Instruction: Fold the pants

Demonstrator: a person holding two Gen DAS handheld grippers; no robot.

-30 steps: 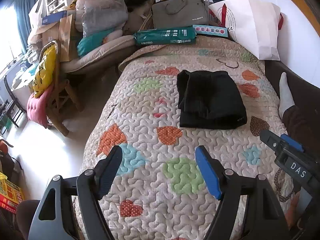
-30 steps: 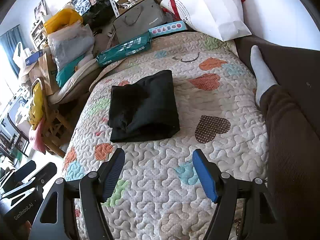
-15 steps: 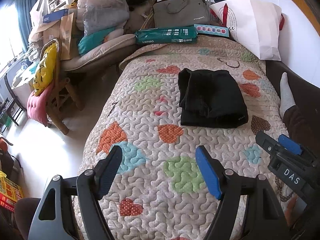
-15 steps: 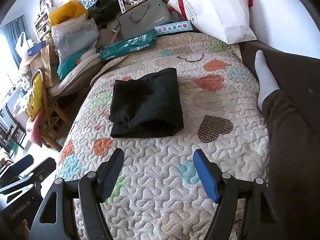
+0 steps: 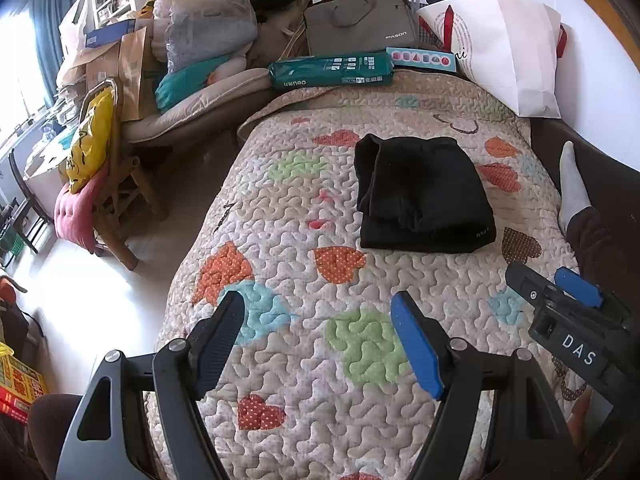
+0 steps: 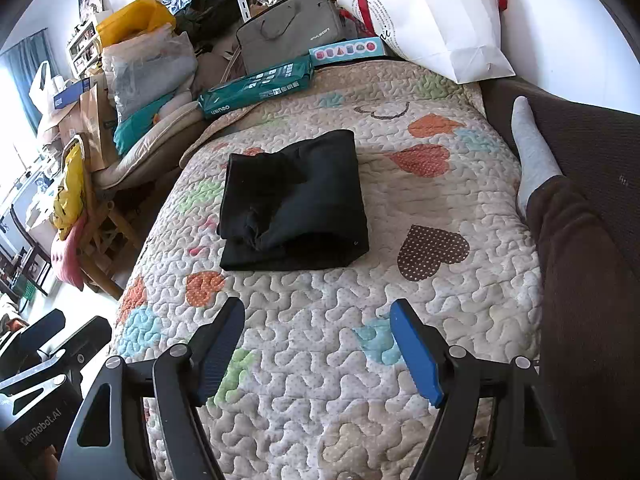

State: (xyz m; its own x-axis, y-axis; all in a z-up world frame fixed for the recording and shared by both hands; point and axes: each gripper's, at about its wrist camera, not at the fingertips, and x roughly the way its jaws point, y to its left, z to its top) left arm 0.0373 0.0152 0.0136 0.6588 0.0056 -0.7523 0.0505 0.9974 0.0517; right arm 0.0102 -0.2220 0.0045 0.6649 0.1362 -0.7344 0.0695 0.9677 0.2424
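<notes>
Black pants [image 5: 424, 196] lie folded into a compact rectangle on the heart-patterned quilt [image 5: 304, 264], about mid-bed; they also show in the right wrist view [image 6: 296, 204]. My left gripper [image 5: 316, 308] hovers open over the quilt, well short of the pants, with nothing between its fingers. My right gripper [image 6: 318, 312] hangs over the quilt just in front of the pants; its jaws are opening and hold nothing. At the right edge of the left wrist view, the right gripper [image 5: 560, 292] shows beside the left one.
A person's leg in brown trousers [image 6: 580, 280] and a grey sock [image 6: 532, 152] rest along the bed's right side. A green package [image 5: 332, 70], a grey bag [image 5: 360, 20] and a white paper bag [image 5: 508, 48] crowd the far end. A wooden chair [image 5: 116, 200] stands left of the bed.
</notes>
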